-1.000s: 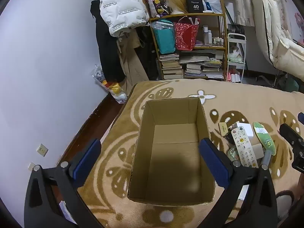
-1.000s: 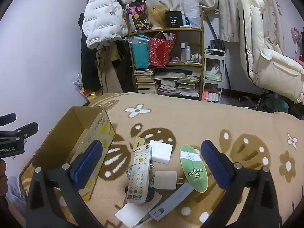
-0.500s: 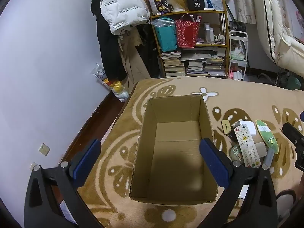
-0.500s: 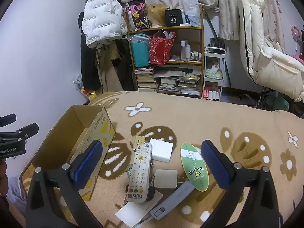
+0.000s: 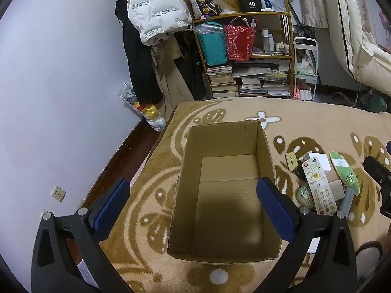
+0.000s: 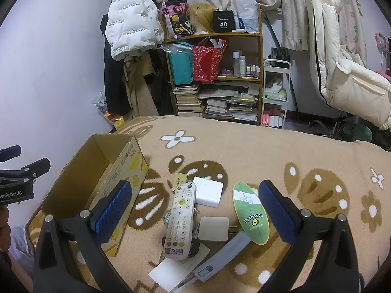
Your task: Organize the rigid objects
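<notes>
- While your left gripper (image 5: 193, 205) hangs over the open cardboard box (image 5: 224, 219), its fingers (image 5: 275, 211) are spread wide and grip nothing.
- Your right gripper (image 6: 194, 210) is poised over the clutter beside the box, its blue pads also wide apart and empty.
- The box stands on the patterned blanket (image 6: 244, 146) and nothing shows on its floor.
- Just to the right of the box lies the white remote (image 6: 179, 221), propped over smaller items you cannot make out.
- A white square box (image 6: 209, 191) sits touching the remote's far end, with a small yellow tag (image 6: 179, 182) beside it.
- The white charger plug (image 6: 213, 228) lies between the remote and the green oval card (image 6: 250, 212).
- A grey bar-shaped device (image 6: 224, 255) lies nearest you, angled up toward the card.
</notes>
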Demonstrator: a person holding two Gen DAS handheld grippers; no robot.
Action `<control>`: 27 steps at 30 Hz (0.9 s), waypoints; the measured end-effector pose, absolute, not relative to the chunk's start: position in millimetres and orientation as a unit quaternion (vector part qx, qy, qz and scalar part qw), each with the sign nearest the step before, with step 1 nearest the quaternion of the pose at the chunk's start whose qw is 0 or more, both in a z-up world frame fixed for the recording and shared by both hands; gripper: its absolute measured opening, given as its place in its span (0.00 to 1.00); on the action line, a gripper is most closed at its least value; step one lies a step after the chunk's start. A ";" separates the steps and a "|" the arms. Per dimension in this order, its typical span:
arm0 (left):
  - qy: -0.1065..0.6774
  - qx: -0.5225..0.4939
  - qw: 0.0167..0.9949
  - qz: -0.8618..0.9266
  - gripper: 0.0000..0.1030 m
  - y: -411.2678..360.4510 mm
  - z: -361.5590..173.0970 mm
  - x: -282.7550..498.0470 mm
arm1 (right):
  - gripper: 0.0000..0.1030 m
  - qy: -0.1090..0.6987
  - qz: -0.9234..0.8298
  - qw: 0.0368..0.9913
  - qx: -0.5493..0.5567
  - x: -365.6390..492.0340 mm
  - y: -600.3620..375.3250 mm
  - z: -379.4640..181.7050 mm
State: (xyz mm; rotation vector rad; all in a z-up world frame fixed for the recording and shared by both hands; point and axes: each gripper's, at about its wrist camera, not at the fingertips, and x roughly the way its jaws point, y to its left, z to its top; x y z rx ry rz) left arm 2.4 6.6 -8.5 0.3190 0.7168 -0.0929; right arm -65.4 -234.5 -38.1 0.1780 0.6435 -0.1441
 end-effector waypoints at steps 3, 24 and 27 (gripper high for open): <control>0.349 0.155 0.923 -0.045 0.99 1.4 -7.0 3.1 | 1.00 0.316 -0.070 0.942 0.087 -65.3 -233.7 -42.9; 0.351 0.161 0.921 -0.041 0.99 4.5 -7.5 4.2 | 1.00 0.318 -0.074 0.942 0.084 -64.1 -231.5 -48.4; 0.351 0.162 0.921 -0.041 0.99 2.3 -8.2 3.5 | 1.00 0.318 -0.073 0.941 0.084 -63.9 -231.9 -47.2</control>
